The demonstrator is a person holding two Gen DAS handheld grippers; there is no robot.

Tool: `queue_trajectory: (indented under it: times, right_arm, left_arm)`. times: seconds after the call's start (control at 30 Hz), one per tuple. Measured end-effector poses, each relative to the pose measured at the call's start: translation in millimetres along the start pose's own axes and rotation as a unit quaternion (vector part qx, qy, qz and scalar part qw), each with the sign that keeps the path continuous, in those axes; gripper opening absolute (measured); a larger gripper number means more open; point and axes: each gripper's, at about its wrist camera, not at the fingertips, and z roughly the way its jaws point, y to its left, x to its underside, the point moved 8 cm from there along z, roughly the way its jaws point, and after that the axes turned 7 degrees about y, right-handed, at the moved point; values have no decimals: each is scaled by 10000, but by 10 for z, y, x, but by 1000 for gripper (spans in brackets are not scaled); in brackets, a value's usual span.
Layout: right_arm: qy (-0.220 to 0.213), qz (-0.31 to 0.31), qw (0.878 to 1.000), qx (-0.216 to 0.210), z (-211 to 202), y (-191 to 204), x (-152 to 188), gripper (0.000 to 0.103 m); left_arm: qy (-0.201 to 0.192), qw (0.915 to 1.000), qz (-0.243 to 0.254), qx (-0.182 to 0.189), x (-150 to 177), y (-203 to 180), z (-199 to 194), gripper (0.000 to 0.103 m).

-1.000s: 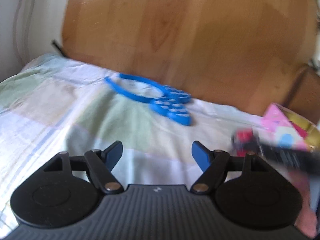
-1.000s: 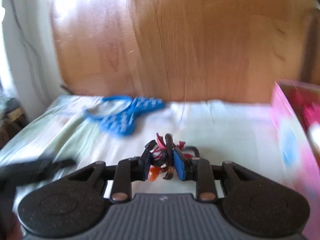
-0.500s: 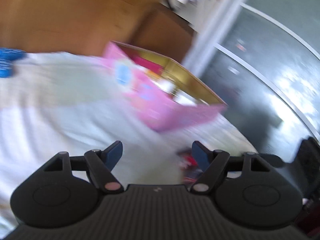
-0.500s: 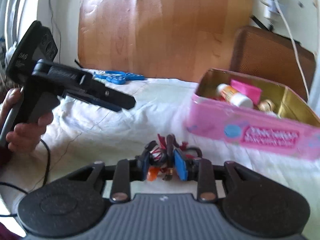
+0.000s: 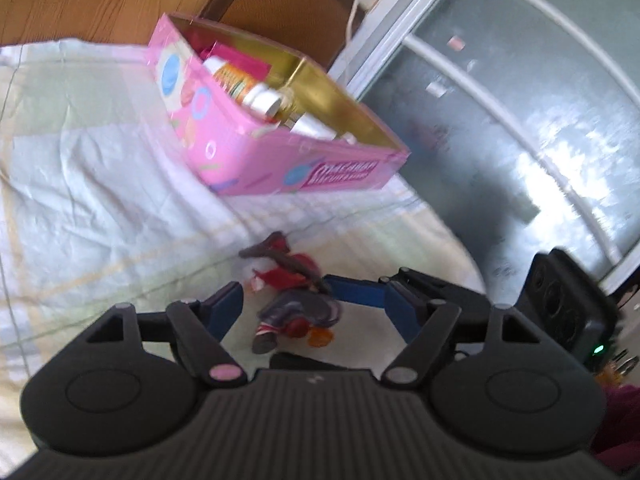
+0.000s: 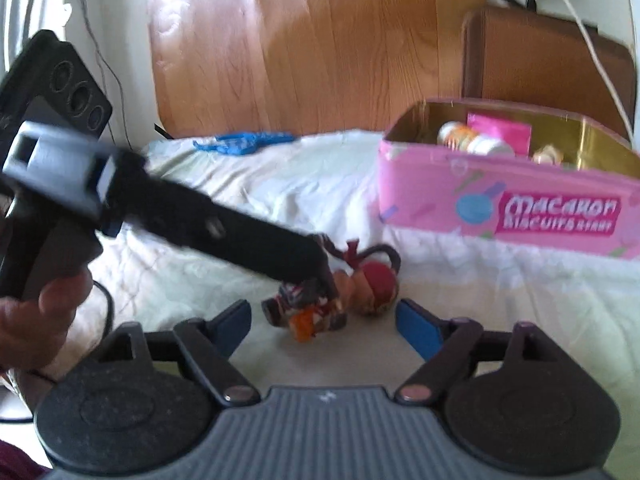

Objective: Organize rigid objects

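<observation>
A small toy figure [image 6: 320, 304], red, dark and orange, is seen lying on the pale quilted bedspread [image 6: 304, 188] of a bed, a little in front of the pink biscuit tin [image 6: 508, 216]. The tin stands open on the bedspread, and a white-capped bottle [image 5: 256, 92] and a pink packet [image 6: 500, 132] are seen lying inside against its gold lining.

The right gripper [image 6: 323, 322] is held low over the bed with its jaws spread wide; they have just been opening, and the figure lies loose on the bedspread just ahead of them, touched by neither blue pad. The left gripper [image 5: 312, 306] is aimed at the same figure from the other side. Its jaws are set fairly wide and have just been closing a little; the figure is seen between their tips, but no pad is pressed on it. In the right wrist view the left gripper's black finger is seen reaching down to the figure, its handle being held by a hand [image 6: 44, 320].

A blue plastic item [image 6: 244, 142] lies far back on the bed, near the wooden headboard [image 6: 320, 40].
</observation>
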Motion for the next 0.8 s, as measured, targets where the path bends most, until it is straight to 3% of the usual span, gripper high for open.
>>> queue_trajectory:
  times: [0.03, 0.1, 0.17, 0.33, 0.4, 0.43, 0.53, 0.63, 0.8]
  right_arm:
    - [35, 27, 10000, -22, 27, -6, -2, 76]
    - [-15, 31, 10000, -23, 26, -7, -25, 74]
    - [-165, 111, 9998, -20, -8, -24, -36, 73]
    - [-1097, -18, 9937, 208, -313, -70, -204, 72]
    - [-1466, -158, 9885, 331, -432, -104, -320, 64]
    - [-1587, -230, 9866, 297, -470, -124, -380, 54]
    - [-1739, -170, 9824, 654, -444, -325, -577, 54]
    - [-1825, 271, 9807, 643, -367, -612, -743, 52]
    - [-2122, 546, 9743, 519, -311, -982, -1060, 36]
  left_arm:
    - [93, 9999, -45, 31, 21, 14, 51, 60]
    - [141, 9998, -136, -31, 36, 49, 120, 55]
    - [96, 9998, -108, -99, -11, 8, 99, 55]
    - [-255, 9986, 424, -194, -286, -282, -35, 55]
    - [-356, 9967, 663, -298, -435, -383, -15, 56]
    - [-375, 9958, 783, -304, -532, -438, 23, 54]
    - [-481, 9936, 954, -373, -805, -513, 150, 56]
    - [-541, 9954, 738, -289, -1084, -486, 283, 56]
    - [-745, 9942, 732, -254, -1492, -548, 402, 56]
